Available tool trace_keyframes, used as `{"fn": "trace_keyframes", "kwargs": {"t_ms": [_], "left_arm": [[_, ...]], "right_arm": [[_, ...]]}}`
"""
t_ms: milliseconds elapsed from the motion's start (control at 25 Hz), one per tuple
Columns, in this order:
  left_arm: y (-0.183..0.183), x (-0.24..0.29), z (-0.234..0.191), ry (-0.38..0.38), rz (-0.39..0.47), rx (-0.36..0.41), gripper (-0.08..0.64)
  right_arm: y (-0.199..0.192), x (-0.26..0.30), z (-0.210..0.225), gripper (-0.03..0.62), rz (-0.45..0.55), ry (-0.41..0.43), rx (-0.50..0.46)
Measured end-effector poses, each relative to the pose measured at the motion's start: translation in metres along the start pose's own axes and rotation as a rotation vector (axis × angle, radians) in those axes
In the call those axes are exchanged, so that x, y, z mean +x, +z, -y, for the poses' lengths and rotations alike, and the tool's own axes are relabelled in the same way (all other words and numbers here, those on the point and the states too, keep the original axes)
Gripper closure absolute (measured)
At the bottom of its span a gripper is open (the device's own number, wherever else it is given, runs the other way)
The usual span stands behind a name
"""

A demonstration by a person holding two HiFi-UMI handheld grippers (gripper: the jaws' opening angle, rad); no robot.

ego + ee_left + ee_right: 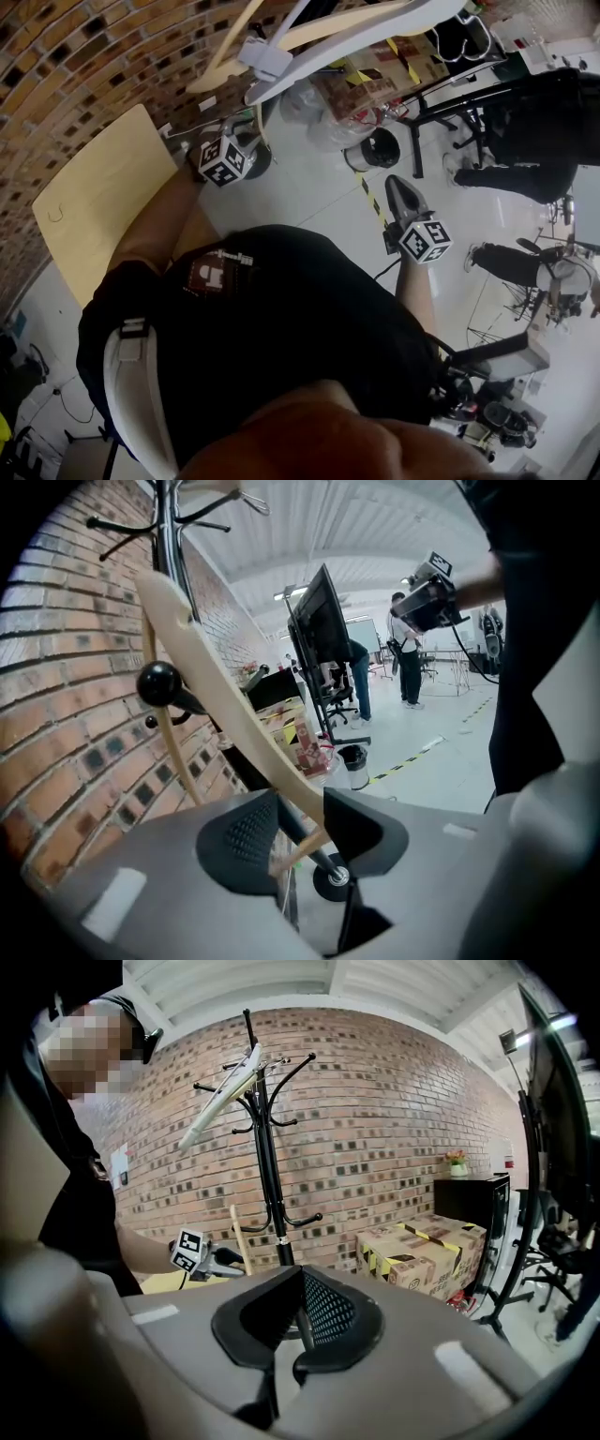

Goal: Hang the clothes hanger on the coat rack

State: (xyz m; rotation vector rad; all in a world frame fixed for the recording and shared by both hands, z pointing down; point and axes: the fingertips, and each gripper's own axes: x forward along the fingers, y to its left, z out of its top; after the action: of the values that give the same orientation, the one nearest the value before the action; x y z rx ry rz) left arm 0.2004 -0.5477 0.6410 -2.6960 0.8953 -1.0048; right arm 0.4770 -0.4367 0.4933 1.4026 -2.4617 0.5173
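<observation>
A pale wooden hanger [202, 667] slants down from the upper left into my left gripper [298, 808], which is shut on its lower end. The hanger's thin bar passes just behind a black ball-tipped hook [157, 683] of the coat rack [173, 536]. In the right gripper view the black coat rack [267, 1176] stands before the brick wall, the hanger [235, 1227] rising from my left gripper [202, 1255] at its lower hooks. A white hanger [220, 1101] hangs near the rack's top. My right gripper [298, 1283] is shut and empty, away from the rack [398, 183].
Cardboard boxes with yellow-black tape [422, 1251] sit right of the rack. A light wooden table [103, 197] stands by the brick wall. A black bin [380, 148], an office chair [525, 122] and a large monitor on a stand [319, 621] lie further out. People [408, 658] stand far off.
</observation>
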Motion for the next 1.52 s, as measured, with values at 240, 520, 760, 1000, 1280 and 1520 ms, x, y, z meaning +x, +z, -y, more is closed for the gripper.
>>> {"fn": "trace_keyframes", "kwargs": {"t_ms": [240,520,760,1000,1280,1520], "left_arm": [[0.000,-0.011,0.003,0.005,0.027,-0.016,0.408],[0.003,-0.049,0.007,0.009,0.108,-0.095,0.408],[0.021,-0.089,0.000,-0.007,0.252,-0.268,0.416],[0.029,-0.118,0.009,-0.028,0.324,-0.359,0.448],[0.025,-0.137,0.018,0.008,0.338,-0.434,0.477],[0.027,-0.157,0.027,0.025,0.457,-0.686,0.549]], "right_arm": [[0.001,0.002,-0.008,0.577,0.005,0.003,-0.006],[0.001,0.003,-0.022,0.577,0.016,0.008,-0.009],[0.005,0.006,-0.037,0.577,0.043,0.013,-0.006],[0.002,0.011,-0.054,0.577,0.048,0.035,0.000],[0.001,0.018,-0.060,0.577,0.075,0.105,-0.005],[-0.014,0.027,-0.056,0.578,0.065,0.203,-0.012]]}}
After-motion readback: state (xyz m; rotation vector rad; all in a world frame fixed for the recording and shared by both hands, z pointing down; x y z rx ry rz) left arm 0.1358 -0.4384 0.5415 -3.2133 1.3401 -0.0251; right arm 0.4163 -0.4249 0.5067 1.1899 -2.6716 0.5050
